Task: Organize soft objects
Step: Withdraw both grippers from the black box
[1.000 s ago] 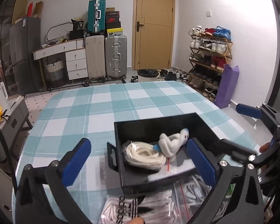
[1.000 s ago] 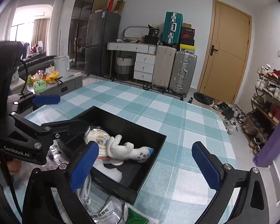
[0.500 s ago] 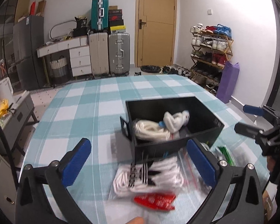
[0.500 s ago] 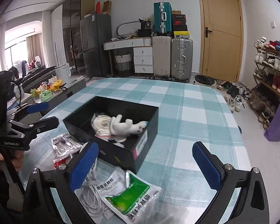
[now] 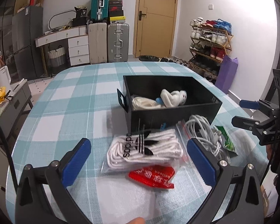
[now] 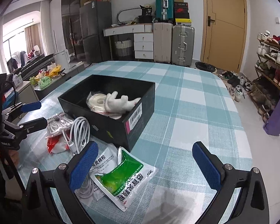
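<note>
Both my tongs hang above the near edge of the checked surface (image 5: 69, 100), nothing in either. Left tongs (image 5: 138, 160) spread wide, blue pads either side of the bagged white laces w/ black adidas band (image 5: 145, 147), not touching it. Right tongs (image 6: 145, 165) also spread wide, over the green-and-white sachet (image 6: 121, 177), no contact that I can see.

Black box (image 5: 169, 115) sits mid-surface, open top. Inside: white plush toy (image 5: 173, 98) lying on its side, leaning on a bagged coil of white cord (image 5: 143, 102) at the box's left end in left view.

Outside the box, along its near wall: laces bag, w/ a red packet (image 5: 153, 175) just in front, partly under the bag's edge. White cable bundle (image 5: 205, 132) lies to the right of the laces, touching the box wall area; green sachet beside it further right. In right view a second white sachet (image 6: 100, 160) is tucked under the green one, cable loops (image 6: 80, 130) just beside.

Left view shows right tongs at frame's right edge, off to the side of the sachet.
</note>
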